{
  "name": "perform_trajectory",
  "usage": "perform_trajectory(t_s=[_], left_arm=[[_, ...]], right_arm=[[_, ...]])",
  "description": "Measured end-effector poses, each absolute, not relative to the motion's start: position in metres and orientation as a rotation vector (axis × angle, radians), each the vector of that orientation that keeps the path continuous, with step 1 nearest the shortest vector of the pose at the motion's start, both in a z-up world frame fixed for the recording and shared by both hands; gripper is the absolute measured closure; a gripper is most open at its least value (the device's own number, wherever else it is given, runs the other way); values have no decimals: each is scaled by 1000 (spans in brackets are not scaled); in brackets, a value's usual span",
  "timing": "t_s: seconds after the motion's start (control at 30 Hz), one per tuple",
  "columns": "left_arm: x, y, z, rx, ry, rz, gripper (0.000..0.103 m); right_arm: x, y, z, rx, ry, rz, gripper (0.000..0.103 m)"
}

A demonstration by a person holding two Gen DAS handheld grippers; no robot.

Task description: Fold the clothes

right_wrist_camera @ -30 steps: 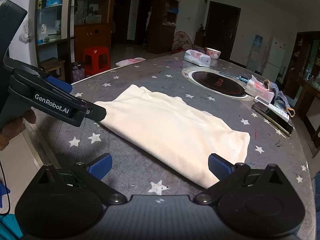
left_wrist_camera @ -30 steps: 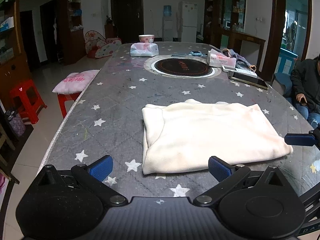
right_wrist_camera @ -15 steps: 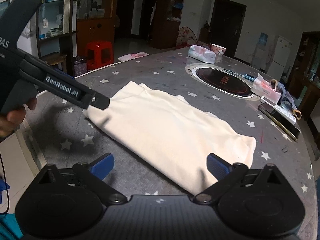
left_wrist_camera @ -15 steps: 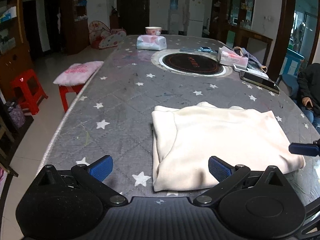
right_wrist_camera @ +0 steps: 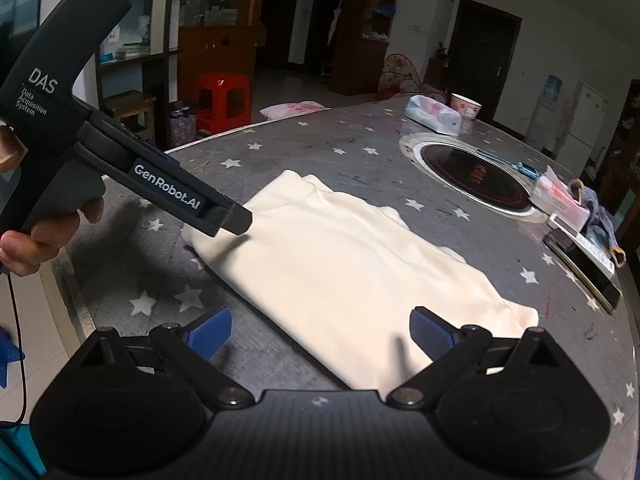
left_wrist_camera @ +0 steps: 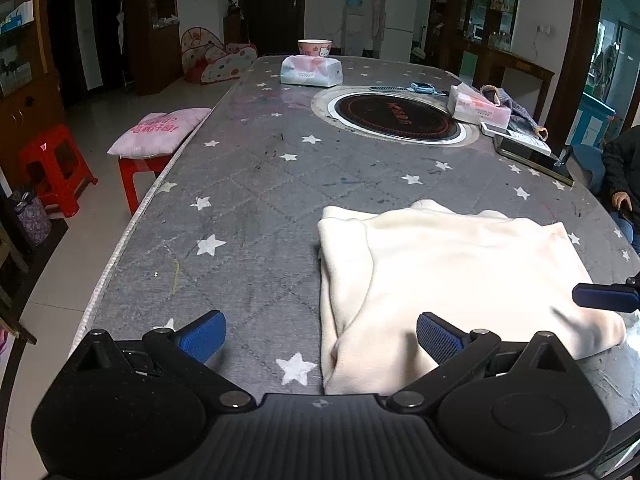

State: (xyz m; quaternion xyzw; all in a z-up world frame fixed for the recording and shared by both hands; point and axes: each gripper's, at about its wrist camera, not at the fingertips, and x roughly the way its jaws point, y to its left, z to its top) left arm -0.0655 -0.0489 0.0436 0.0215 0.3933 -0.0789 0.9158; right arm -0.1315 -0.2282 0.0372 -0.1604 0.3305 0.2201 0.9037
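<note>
My left hand-held gripper [left_wrist_camera: 318, 338] hangs wide open and empty at the left short end of the folded cream garment [left_wrist_camera: 448, 280], which lies lengthwise left to right on the table [left_wrist_camera: 248, 208]. My right hand-held gripper [right_wrist_camera: 320, 334], equally spread and empty, covers the right end.

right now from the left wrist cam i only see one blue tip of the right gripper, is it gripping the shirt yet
observer: no. The right gripper is open, its jaws just closing a little, and the cream garment has its near edge between them, unpinched.
operator: and mine, from the side
observer: the left gripper hangs over the garment's left end; contact unclear.
operator: anything behind it
observer: a hand on its handle.
</note>
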Motion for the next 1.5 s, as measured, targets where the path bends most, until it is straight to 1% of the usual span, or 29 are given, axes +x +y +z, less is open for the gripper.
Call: perform_trajectory(t_s=[0.27, 0.57, 1.07, 1.17, 1.2, 1.37, 1.5], left_arm=[[-62, -41, 45, 38, 803, -138, 0], [-57, -35, 47, 34, 809, -111, 0], [-52, -29, 46, 30, 818, -93, 0], [-51, -26, 47, 17, 820, -102, 0], [-51, -25, 47, 14, 820, -102, 0], [-46, -19, 50, -13, 826, -104, 0], [-42, -13, 53, -55, 835, -107, 0]], right_arm=[[-128, -220, 36, -345, 691, 468, 8], [-120, -214, 38, -361, 695, 484, 12], [-118, -201, 37, -390, 699, 515, 13], [-117, -197, 38, -397, 698, 527, 17], [-117, -195, 38, -399, 698, 532, 20], [-115, -184, 37, -425, 698, 555, 24], [-114, -174, 37, -451, 692, 576, 31]])
